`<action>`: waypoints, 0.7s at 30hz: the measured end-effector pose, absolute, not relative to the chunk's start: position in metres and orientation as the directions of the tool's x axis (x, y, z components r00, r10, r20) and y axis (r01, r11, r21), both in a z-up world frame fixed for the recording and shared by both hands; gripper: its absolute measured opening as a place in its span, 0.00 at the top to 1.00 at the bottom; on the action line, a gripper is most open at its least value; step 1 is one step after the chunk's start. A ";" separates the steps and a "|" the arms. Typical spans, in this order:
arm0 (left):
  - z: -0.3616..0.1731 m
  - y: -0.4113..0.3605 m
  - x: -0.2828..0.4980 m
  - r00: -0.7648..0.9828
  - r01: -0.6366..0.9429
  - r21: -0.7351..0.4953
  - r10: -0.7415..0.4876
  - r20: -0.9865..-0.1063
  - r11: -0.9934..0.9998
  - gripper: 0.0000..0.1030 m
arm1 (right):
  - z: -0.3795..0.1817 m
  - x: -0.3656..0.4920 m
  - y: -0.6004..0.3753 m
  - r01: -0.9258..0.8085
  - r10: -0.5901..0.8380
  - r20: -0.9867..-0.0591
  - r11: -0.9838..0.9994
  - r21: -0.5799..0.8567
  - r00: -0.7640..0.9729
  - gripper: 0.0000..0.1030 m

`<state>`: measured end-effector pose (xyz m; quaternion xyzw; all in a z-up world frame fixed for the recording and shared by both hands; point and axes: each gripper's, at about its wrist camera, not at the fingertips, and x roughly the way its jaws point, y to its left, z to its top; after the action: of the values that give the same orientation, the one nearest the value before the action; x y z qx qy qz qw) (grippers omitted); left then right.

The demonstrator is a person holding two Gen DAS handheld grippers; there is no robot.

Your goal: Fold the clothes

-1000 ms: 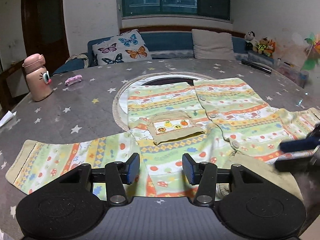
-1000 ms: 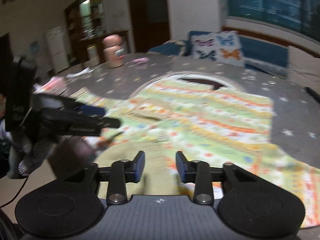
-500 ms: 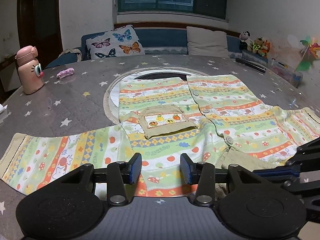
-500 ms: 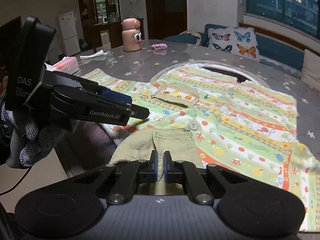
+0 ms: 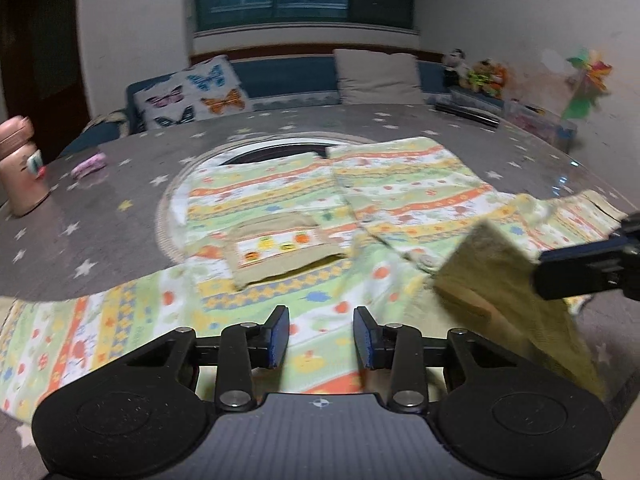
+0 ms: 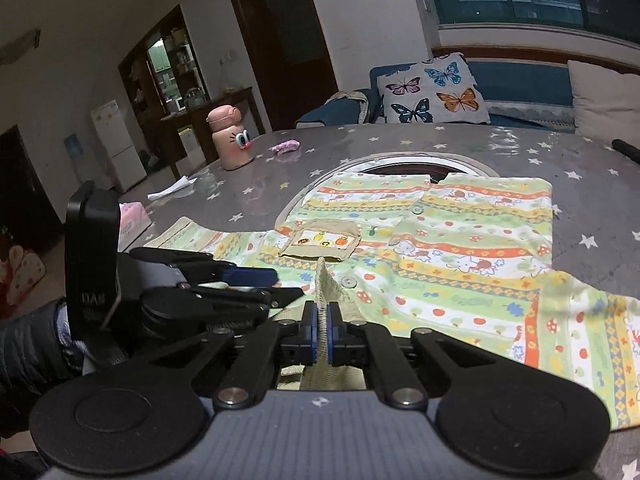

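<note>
Shirt (image 6: 460, 248) lies spread, collar (image 6: 326, 284) toward right gripper (image 6: 321, 330).

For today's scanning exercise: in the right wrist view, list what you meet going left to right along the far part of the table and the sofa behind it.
White fridge → pink cartoon-eyed bottle → small pink crumpled item → white butterfly-print cushion → plain beige cushion.

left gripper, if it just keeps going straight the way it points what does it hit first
Probably the patterned shirt itself. The left gripper is open, with that fabric lying flat between and ahead of its fingers. Further along comes the beige chest pocket. How high it sits above the cloth is unclear.
</note>
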<state>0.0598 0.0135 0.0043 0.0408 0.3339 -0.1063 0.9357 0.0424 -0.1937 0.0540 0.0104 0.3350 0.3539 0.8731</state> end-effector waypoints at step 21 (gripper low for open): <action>-0.001 -0.013 0.034 0.739 0.390 0.023 -0.298 -0.604 0.920 0.64 | 0.048 0.045 -0.188 -0.618 0.630 -0.591 0.741 0.262 0.504 0.96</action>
<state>0.0341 -0.0126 -0.0011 0.0741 0.3104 -0.1851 0.9295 0.0454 -0.1875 0.0478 0.0085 0.3440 0.3598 0.8673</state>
